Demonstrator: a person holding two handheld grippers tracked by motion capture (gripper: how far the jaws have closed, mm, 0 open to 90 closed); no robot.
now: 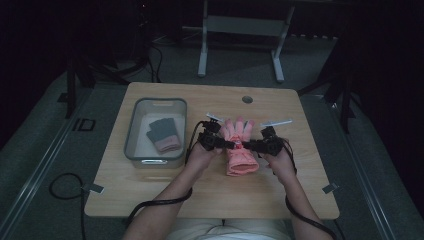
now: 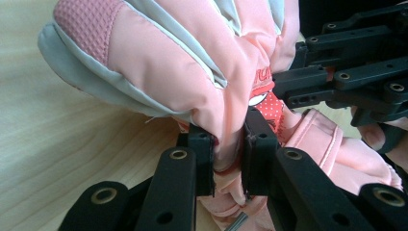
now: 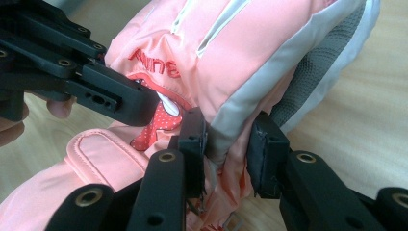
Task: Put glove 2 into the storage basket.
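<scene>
The pink glove (image 1: 240,150) lies near the middle of the wooden surface (image 1: 150,195), right of the grey bin (image 1: 131,135). The left hand-held gripper (image 2: 228,154) pinches a fold at the glove's left edge; the right hand-held gripper (image 3: 228,149) clamps its right edge.

The high view is looking forward and down from above the person's side onto the light wooden table (image 1: 150,195), far enough off to be taking in its whole top. The left and right gripper views are each riding low and very close, looking along their own black jaws from opposite sides. All three are sharing the padded pink and grey ski glove (image 1: 239,150) (image 2: 192,62) (image 3: 250,57).
</scene>
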